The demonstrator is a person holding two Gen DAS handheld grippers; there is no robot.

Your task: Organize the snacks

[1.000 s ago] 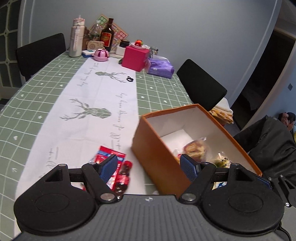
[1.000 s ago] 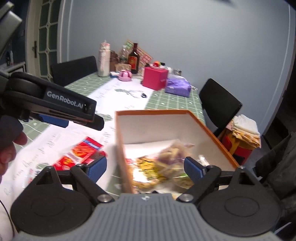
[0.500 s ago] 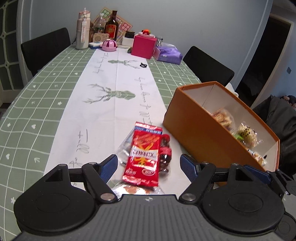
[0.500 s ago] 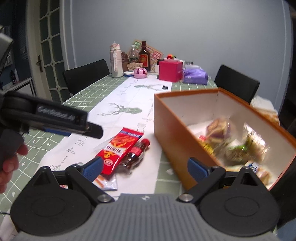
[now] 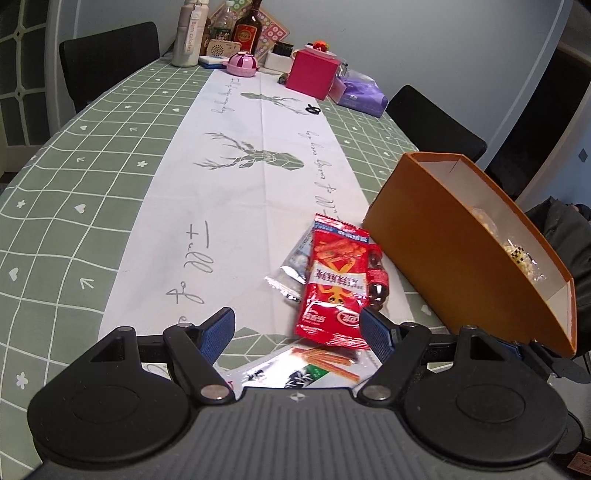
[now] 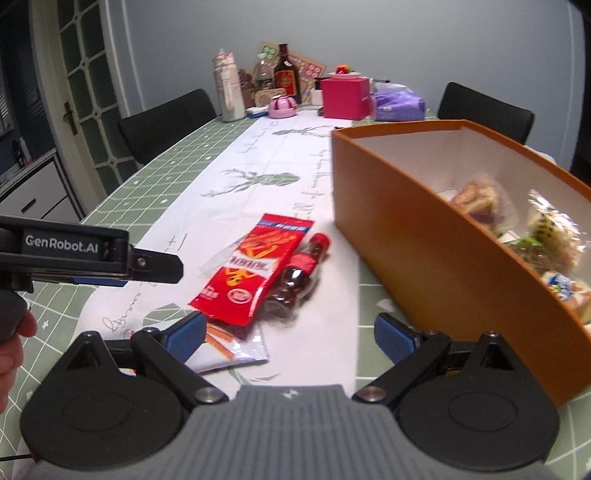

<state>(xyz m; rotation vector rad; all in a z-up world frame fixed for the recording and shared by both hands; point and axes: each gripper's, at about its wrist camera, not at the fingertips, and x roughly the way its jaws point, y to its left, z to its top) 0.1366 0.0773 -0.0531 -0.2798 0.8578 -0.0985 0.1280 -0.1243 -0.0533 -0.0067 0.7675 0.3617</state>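
A red snack packet (image 5: 334,282) lies on the white table runner, over a cola-bottle gummy pack (image 5: 376,277) and a silver packet (image 5: 295,260). A white packet with orange sticks (image 5: 314,363) lies nearest me. The orange box (image 5: 439,251) to the right holds several wrapped snacks (image 6: 543,236). My left gripper (image 5: 299,330) is open and empty just short of the red packet. My right gripper (image 6: 290,334) is open and empty, low over the table, with the red packet (image 6: 255,269) ahead and the box (image 6: 424,243) to its right. The left gripper's side (image 6: 92,254) shows at the left.
Bottles (image 5: 247,29), a pink box (image 5: 312,74), a purple pack (image 5: 360,94) and small items stand at the table's far end. Black chairs (image 5: 107,59) stand at the table's sides. A green grid tablecloth (image 5: 74,177) flanks the runner.
Both grippers have pulled back and left from over the box toward the packets on the runner. Both stayed open and empty.
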